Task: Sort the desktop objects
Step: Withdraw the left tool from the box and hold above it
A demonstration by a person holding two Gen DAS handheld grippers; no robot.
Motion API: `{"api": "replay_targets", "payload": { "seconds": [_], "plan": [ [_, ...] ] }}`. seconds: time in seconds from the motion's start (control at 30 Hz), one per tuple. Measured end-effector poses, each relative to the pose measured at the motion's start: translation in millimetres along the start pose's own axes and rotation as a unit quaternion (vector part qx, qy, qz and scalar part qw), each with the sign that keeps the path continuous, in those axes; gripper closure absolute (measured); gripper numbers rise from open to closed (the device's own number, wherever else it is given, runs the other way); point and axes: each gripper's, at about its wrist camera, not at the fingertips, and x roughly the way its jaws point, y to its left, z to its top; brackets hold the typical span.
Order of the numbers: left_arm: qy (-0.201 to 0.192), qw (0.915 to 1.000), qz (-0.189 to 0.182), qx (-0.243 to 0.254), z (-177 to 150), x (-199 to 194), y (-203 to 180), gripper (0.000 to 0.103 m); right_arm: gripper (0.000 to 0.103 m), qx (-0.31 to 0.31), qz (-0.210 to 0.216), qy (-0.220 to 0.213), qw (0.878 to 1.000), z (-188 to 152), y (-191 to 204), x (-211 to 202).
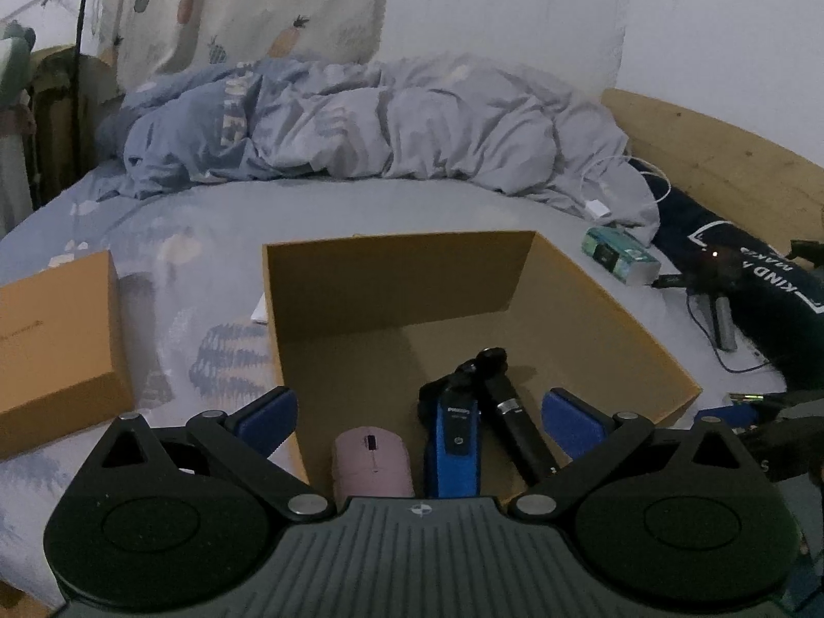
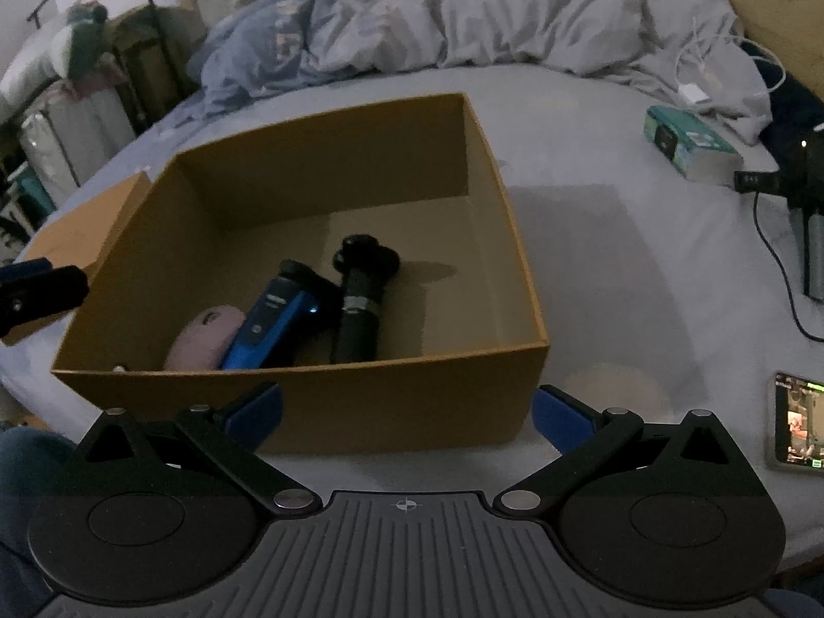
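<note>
I see an open tan cardboard box (image 2: 319, 401) sitting on the bed, with three things lying side by side on its floor near the front wall. A pink mouse (image 2: 206, 337) lies leftmost, a blue-and-black electric shaver (image 2: 273, 322) leans just beside it, and a black cylindrical device (image 2: 360, 309) lies to the right.

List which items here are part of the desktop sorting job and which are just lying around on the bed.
Part of the job:
- open cardboard box
- pink mouse, in the box
- blue shaver, in the box
- black cylindrical gadget, in the box

Just lying about:
- closed orange box
- tissue pack
- white charger and cable
- phone with lit screen
- crumpled duvet
</note>
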Motion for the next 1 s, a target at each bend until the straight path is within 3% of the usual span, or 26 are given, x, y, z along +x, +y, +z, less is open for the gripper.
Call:
{"api": "replay_targets", "payload": {
  "seconds": [0.4, 0.6, 0.83, 1.0],
  "plan": [
    [0.012, 0.9999, 0.002, 0.008, -0.2, 13.6, -6.6, 0.000, 0.000, 0.013, 0.002, 0.002, 1.000, -3.8, -20.0, 11.1],
    [0.017, 0.9996, -0.014, -0.018, -0.6, 12.1, -7.4, 0.000, 0.000, 0.020, 0.009, 0.014, 1.000, -2.0, -23.6, 14.2],
    [0.025, 0.9992, -0.015, -0.029, 1.9, 16.1, -14.2, 0.000, 0.000, -0.003, 0.038, 0.016, 0.999, 9.2, -22.5, 7.5],
    [0.031, 0.9982, -0.019, -0.047, 13.1, 23.1, -18.2, 0.000, 0.000, 0.017, 0.046, -0.003, 0.999, 33.4, -42.2, -9.7]
  ]
}}
